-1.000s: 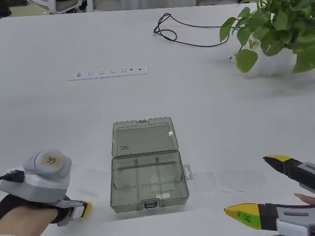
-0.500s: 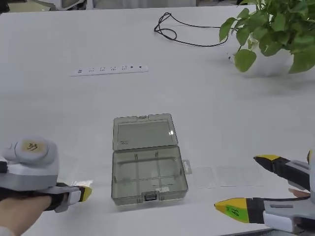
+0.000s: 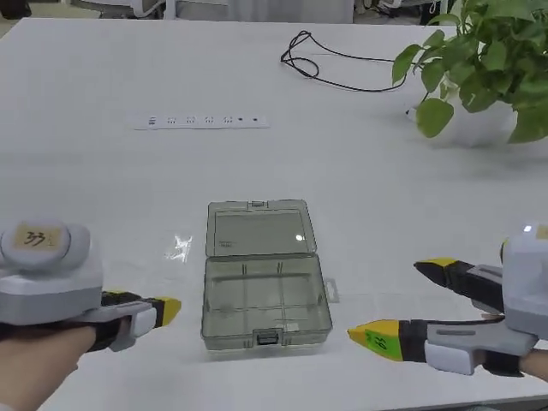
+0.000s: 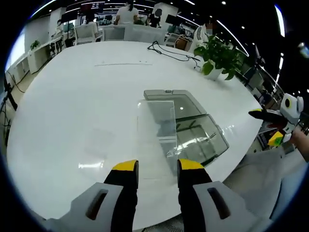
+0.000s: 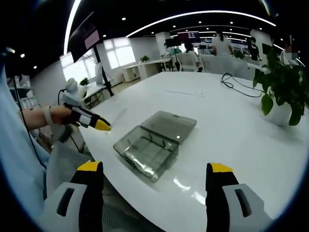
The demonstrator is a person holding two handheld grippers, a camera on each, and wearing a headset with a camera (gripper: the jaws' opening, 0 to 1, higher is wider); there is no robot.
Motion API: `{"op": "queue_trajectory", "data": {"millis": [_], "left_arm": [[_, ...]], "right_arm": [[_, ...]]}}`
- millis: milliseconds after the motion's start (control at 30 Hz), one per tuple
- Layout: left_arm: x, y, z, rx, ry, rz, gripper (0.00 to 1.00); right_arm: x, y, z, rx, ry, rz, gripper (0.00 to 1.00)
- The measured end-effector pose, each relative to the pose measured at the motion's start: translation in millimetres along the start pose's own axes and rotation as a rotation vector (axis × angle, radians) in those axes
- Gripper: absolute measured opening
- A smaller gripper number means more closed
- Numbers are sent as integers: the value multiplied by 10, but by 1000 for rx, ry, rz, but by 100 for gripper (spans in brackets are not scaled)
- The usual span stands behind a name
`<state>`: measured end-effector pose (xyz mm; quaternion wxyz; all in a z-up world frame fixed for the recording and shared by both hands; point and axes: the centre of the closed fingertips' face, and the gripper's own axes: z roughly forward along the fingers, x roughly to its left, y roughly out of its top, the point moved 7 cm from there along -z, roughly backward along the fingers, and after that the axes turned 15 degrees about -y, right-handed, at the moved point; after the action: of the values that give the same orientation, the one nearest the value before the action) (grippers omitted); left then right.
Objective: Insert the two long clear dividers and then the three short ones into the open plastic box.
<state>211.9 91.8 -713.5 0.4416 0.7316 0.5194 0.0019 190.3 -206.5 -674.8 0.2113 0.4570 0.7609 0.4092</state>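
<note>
Step in hand: carrying a long clear divider (image 4: 155, 130) to the plastic box (image 3: 265, 295); judged to be an early step of the task.
Left gripper (image 4: 158, 166): fingers drawn in on the near end of the divider and pinching it, with the sheet reaching forward toward the box and its far end above the table (image 3: 103, 188), just left of the lid.
Right gripper (image 3: 398, 300): fingers spread wide with nothing between them; hovers off the box's right side, close to the table's near edge.
Plastic box: open, about midway along the table's near edge, lid laid flat behind the tray toward the far edge.
Inside the tray: thin lines across the floor and walls; cannot tell whether these are bare slots or a divider already seated.
Next move: calls for swinging the divider over the tray, turning it on edge, lining both ends up with a pair of facing slots, then lowering it straight and pressing it home.
Likely help: bracing the box with the free right gripper so the light tray does not slide.
</note>
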Motion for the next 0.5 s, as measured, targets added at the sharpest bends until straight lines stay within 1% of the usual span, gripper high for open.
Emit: {"op": "queue_trajectory", "data": {"millis": [100, 167, 200, 267, 300, 433, 500], "left_arm": [[-67, 28, 41, -17, -16, 4, 30], [-132, 53, 86, -41, -39, -2, 30], [-157, 62, 107, -48, -46, -4, 30], [-221, 84, 150, -66, -56, 3, 30], [-258, 96, 177, -81, -65, 10, 30], [-328, 123, 260, -110, -80, 3, 30], [-365, 130, 282, -123, -90, 1, 30]], "right_arm": [[40, 107, 41, -7, 10, 10, 86], [74, 204, 76, -26, 10, 16, 82], [92, 261, 102, -35, 13, 30, 80], [118, 324, 139, -41, 19, 57, 75], [134, 368, 176, -50, 22, 76, 73], [236, 483, 290, -55, 38, 101, 66], [295, 552, 342, -74, 54, 122, 64]]}}
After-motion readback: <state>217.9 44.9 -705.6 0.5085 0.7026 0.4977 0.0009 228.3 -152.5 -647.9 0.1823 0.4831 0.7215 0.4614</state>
